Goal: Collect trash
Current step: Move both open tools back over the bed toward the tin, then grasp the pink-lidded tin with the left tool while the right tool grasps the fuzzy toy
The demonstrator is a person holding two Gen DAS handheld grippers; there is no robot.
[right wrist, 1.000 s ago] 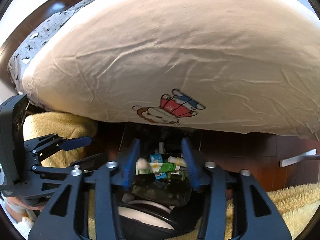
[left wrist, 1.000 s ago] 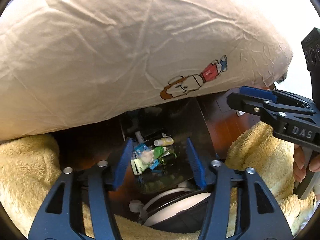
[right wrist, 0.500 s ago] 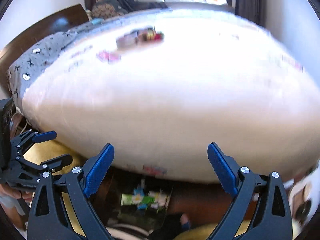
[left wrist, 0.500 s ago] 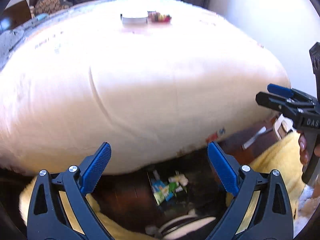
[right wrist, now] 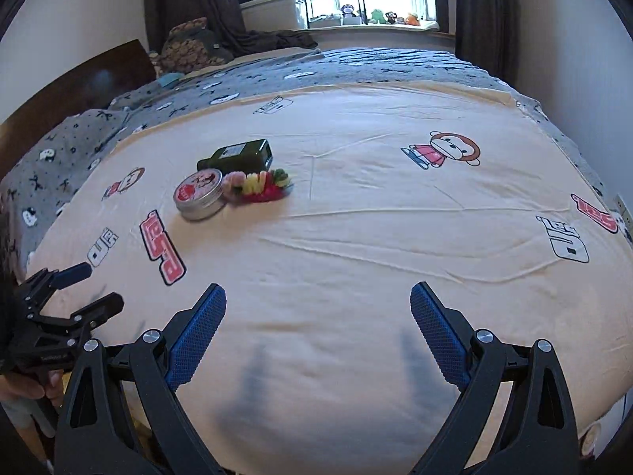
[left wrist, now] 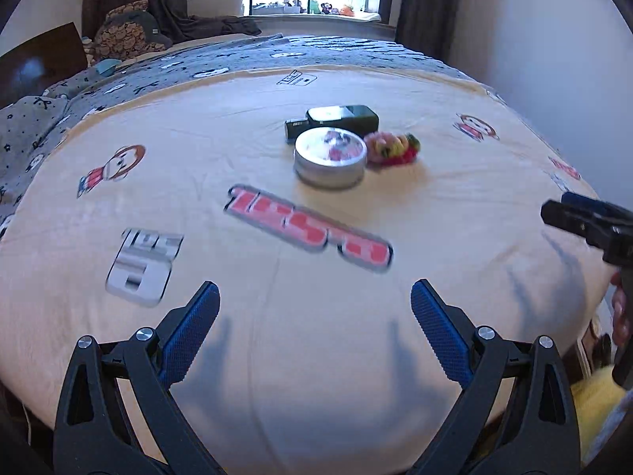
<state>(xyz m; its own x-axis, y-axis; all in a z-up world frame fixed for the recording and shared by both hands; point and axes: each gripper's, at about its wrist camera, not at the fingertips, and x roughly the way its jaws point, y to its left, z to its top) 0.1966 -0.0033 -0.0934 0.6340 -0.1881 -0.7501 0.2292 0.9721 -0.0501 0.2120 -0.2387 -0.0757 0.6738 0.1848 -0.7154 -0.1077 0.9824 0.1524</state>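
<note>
The bed [right wrist: 356,237] fills both views, covered by a cream printed sheet [left wrist: 277,316], with a grey quilt [right wrist: 356,67] at the upper part of the frame.

Three items lie on the sheet, touching one another. In the right wrist view they sit left of centre; in the left wrist view, centre and slightly above.
- Dark bottle [right wrist: 237,155], on its side, farthest back.
- Round tin [right wrist: 200,194], in front of the bottle.
- Colourful wrapper [right wrist: 259,186], just right of the tin.

Left gripper [left wrist: 315,332]: jaws spread, empty, low over the near edge of the bed.
Right gripper [right wrist: 317,332]: jaws spread, empty, same height.

Status (judgement): none of the three items is picked up yet. All remain well apart from both grippers. No bin is in view. Remaining: approach, grasp and remove each item.
</note>
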